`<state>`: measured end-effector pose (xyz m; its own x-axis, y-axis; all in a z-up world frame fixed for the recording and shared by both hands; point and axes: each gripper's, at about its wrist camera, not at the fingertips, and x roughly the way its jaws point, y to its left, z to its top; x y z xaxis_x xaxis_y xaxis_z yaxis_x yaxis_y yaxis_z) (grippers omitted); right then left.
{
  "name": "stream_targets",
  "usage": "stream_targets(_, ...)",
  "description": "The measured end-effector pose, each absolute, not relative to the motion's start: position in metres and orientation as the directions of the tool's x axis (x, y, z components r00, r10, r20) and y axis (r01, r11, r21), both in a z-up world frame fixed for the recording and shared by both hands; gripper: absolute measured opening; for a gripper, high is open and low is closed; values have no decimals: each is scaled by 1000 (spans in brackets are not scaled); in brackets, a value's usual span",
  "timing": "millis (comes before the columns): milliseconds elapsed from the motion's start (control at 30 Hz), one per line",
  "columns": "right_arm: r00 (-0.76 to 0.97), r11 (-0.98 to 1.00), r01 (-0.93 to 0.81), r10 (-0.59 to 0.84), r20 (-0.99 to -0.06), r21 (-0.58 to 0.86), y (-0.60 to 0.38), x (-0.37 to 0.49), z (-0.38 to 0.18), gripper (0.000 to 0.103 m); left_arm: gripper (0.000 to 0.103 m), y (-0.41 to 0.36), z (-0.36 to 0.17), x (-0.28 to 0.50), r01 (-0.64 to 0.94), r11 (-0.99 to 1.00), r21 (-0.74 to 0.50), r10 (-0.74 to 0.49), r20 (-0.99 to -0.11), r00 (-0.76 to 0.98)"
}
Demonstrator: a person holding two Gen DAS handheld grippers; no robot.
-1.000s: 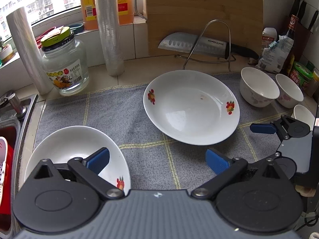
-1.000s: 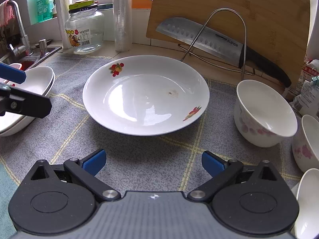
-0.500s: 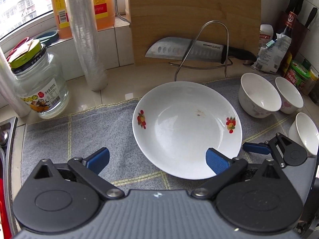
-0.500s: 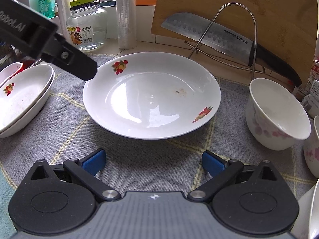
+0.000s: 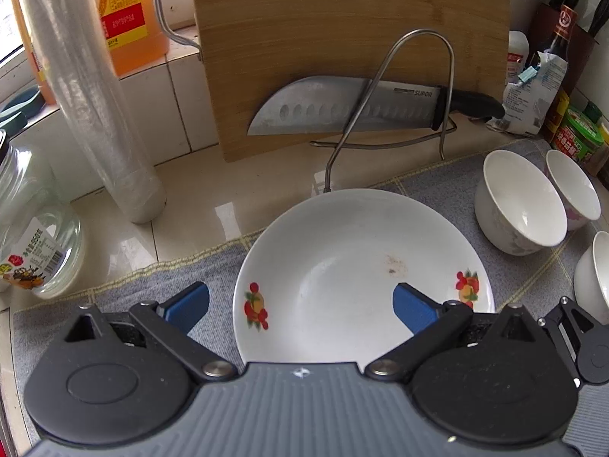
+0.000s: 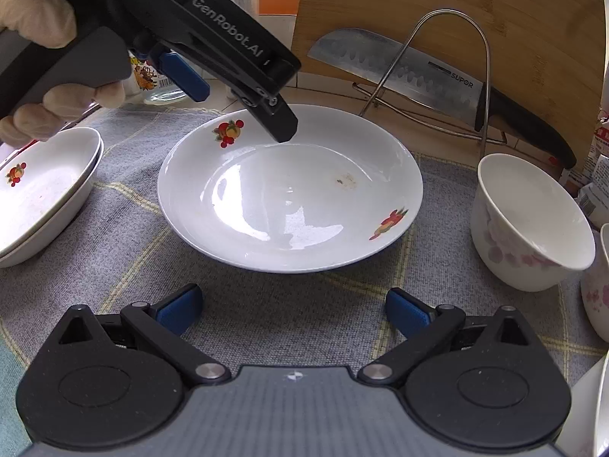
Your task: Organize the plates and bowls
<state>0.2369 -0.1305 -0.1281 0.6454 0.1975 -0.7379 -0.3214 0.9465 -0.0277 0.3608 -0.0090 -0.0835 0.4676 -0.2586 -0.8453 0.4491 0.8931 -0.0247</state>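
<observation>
A large white plate [image 5: 361, 262] with fruit prints lies on the grey cloth [image 5: 125, 297]. My left gripper [image 5: 300, 304] is open just above the plate's left rim, with one blue pad [image 5: 413, 306] over the dish and the other outside it. In the right wrist view the left gripper [image 6: 241, 110], held by a gloved hand [image 6: 34, 19], hovers over the plate [image 6: 289, 190]. My right gripper [image 6: 295, 306] stands open and empty over the cloth, short of the plate's near rim. Two stacked plates [image 6: 38, 190] sit at the left. White bowls [image 5: 517, 205] [image 5: 574, 190] stand at the right.
Behind the plate a bamboo cutting board [image 5: 342, 19] leans on the wall with a cleaver [image 5: 342, 106] in a wire rack [image 5: 415, 38]. A glass jar [image 5: 34, 236], a film roll [image 5: 95, 95] and an oil bottle [image 5: 125, 11] stand at the back left. Condiments [image 5: 578, 133] crowd the back right.
My left gripper has swung right, away from the stacked plates, and now hangs over the large plate's left rim. The right gripper has shifted only slightly. Both stay open.
</observation>
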Motion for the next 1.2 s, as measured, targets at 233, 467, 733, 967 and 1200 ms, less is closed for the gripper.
stream_targets(233,639,940,-340,208,-740,-29,-129,241,-128,103,102,-14,-94,386,464,882,-81,-299,-858,419)
stream_targets(467,636,930,-367,227,-738,-31,-129,242,-127,103,99,-18,-100,399,480,870,-111,-321,-866,382)
stream_targets(733,636,916,-399,253,-729,-31,-132,252,-127,103,93,-20,-107,403,497,854,-153,-352,-874,336)
stream_targets(967,637,909,-417,267,-723,-32,-136,262,-128,103,87,-18,-108,408,495,853,-166,-358,-876,324)
stream_targets(1200,644,904,-426,278,-713,-32,-140,267,-130,103,84,-16,-109,411,502,846,-179,-369,-877,309)
